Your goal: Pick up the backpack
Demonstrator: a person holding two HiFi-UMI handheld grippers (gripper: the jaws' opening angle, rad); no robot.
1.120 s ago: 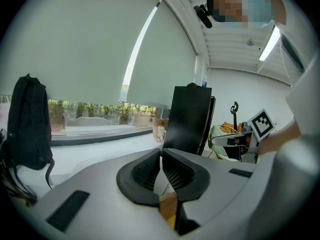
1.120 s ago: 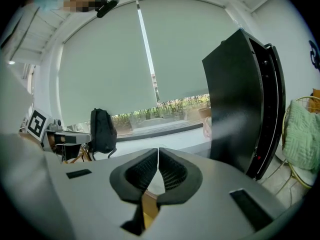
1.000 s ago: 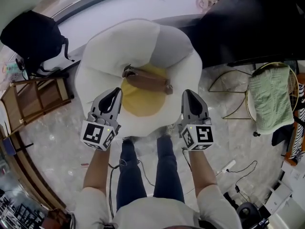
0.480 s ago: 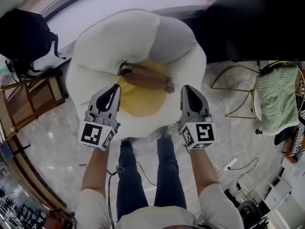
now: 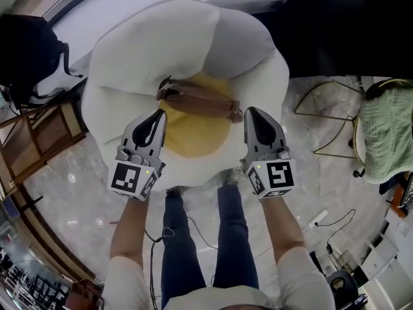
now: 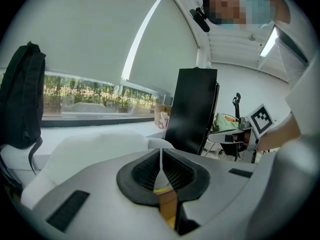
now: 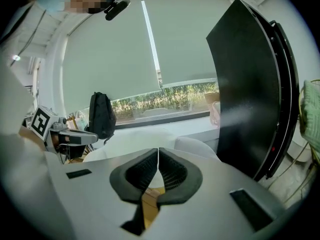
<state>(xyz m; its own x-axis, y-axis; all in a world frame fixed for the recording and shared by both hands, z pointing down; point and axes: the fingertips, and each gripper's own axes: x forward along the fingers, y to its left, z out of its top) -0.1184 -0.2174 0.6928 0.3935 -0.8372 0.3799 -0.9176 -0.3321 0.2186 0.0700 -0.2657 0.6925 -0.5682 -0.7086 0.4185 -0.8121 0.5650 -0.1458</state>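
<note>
Left gripper and right gripper, jaws closed and empty, flanked the brown leather bag on the white egg-shaped cushion, probably the backpack to lift; a black fabric backpack sat well apart, left by the window.

Your left gripper & right gripper: matt grey plastic w/ ribbed black pads. Cushion: soft matt cloth; strap on it smooth, leather-like. Floor: glossy stone. Far-left backpack: matt black fabric.

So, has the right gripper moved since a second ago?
Yes. The right gripper has closed in on the brown bag; the gap to the bag's near end has narrowed.
</note>
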